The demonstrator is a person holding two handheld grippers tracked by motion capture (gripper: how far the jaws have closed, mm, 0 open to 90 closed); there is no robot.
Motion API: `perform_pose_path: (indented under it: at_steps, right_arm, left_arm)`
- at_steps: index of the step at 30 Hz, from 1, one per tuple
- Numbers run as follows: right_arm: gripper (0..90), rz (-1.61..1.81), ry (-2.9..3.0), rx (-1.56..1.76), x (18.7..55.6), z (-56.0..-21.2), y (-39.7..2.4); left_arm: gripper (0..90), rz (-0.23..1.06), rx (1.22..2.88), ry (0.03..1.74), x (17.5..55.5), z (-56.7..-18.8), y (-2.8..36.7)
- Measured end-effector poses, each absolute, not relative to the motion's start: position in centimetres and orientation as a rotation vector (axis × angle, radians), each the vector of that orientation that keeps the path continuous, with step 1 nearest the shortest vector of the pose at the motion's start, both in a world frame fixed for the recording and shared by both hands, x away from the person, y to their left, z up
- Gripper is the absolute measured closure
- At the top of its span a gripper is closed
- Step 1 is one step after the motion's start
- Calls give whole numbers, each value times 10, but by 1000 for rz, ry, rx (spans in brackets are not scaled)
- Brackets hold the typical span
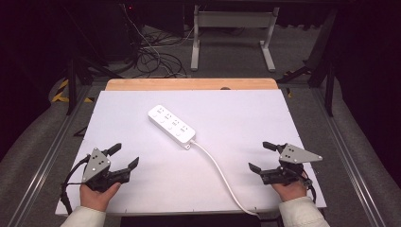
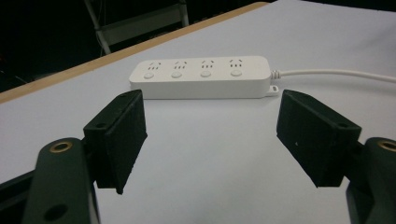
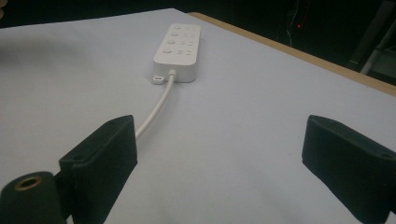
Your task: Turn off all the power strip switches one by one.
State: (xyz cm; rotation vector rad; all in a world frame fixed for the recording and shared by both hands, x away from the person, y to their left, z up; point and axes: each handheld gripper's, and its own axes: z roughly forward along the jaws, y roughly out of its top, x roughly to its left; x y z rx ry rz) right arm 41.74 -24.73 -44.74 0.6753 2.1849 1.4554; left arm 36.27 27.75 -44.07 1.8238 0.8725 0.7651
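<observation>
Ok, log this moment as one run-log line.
left tongs: open, empty | right tongs: open, empty | power strip: flat mid-table, untouched | cord: trails off near edge

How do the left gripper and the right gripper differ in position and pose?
The left gripper sits at the table's left edge, the right gripper at its right edge. The left points up and right toward the power strip; the right points left. Both have open, empty jaws.

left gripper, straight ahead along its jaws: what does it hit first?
Most likely the power strip. In the left gripper view it lies broadside just beyond the open left gripper, with bare white table in between. In the high view the jaws also aim toward the strip, though depth is hard to judge.
</observation>
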Motion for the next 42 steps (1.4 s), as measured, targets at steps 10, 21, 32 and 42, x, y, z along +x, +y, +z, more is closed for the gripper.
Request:
perform_pose_path:
  at_steps: [10,21,32,42]
  right_arm:
    - [109,1455,2193,666,418,-448,-247]
    - [109,1458,2194,666,417,-448,-246]
    - [109,1460,2198,668,417,-448,-247]
    - [109,1464,2203,660,417,-448,-247]
  left_arm:
    - [296,680,1807,903,366,-434,279]
    - [327,651,1883,856,384,-419,264]
    - [339,570,1907,839,415,-407,238]
    - [338,541,1947,815,435,-398,220]
